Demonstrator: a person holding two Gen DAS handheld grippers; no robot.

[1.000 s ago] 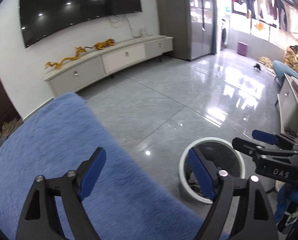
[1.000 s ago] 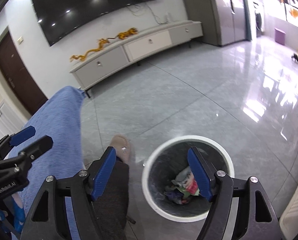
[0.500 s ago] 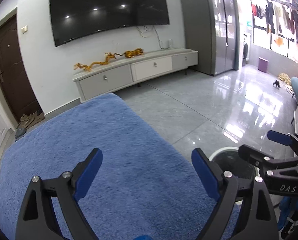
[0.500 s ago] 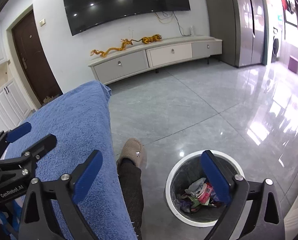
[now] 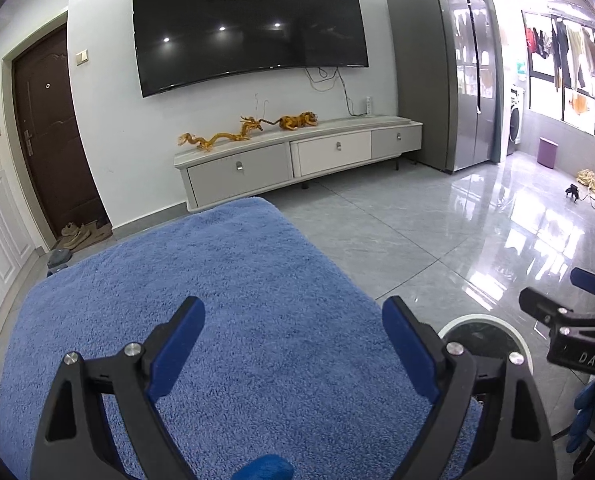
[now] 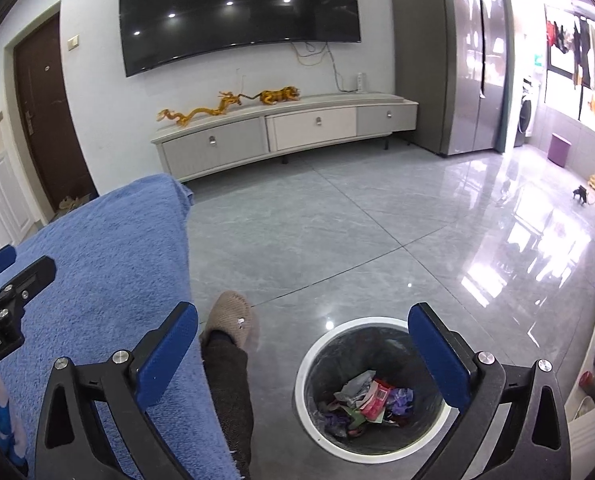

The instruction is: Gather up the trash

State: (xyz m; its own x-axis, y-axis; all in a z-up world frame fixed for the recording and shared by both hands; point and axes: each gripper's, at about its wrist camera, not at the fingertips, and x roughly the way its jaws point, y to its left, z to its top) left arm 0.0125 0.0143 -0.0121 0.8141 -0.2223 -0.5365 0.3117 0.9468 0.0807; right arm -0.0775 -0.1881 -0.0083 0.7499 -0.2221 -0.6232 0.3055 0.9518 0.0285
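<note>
Left gripper point(image 5: 293, 344): held level above a blue towel point(image 5: 201, 304), pointing forward toward the far wall. Its two blue-padded fingers are spread wide with nothing between them. The towel lies directly beneath and ahead of the fingers; whether they touch it cannot be told.

Right gripper point(image 6: 303, 354): held above the floor point(image 6: 377, 232) and tipped somewhat downward. Its two fingers are likewise spread wide and hold nothing. In the left wrist view it point(image 5: 569, 316) appears at the right edge, well apart from the left gripper.

Trash bin point(image 6: 371, 390): one, round, white-rimmed with a dark liner, standing on the floor just below and ahead of the right gripper, mostly between its fingers and nearer the right one. In the left wrist view only part of its rim point(image 5: 481, 320) shows, beyond that gripper's right finger.

Trash point(image 6: 371, 400): one loose heap of crumpled wrappers at the bottom of the bin, grey, red and purple pieces among them; the number of pieces cannot be counted.

One slippered foot point(image 6: 231, 318) rests on the floor just beyond the right gripper's left finger, beside the towel's edge.

Ahead of both grippers, against the wall: one low cabinet point(image 5: 297, 160) with three drawers, two golden figurines point(image 5: 249, 130) on top, and one television point(image 5: 249, 24) above.
</note>
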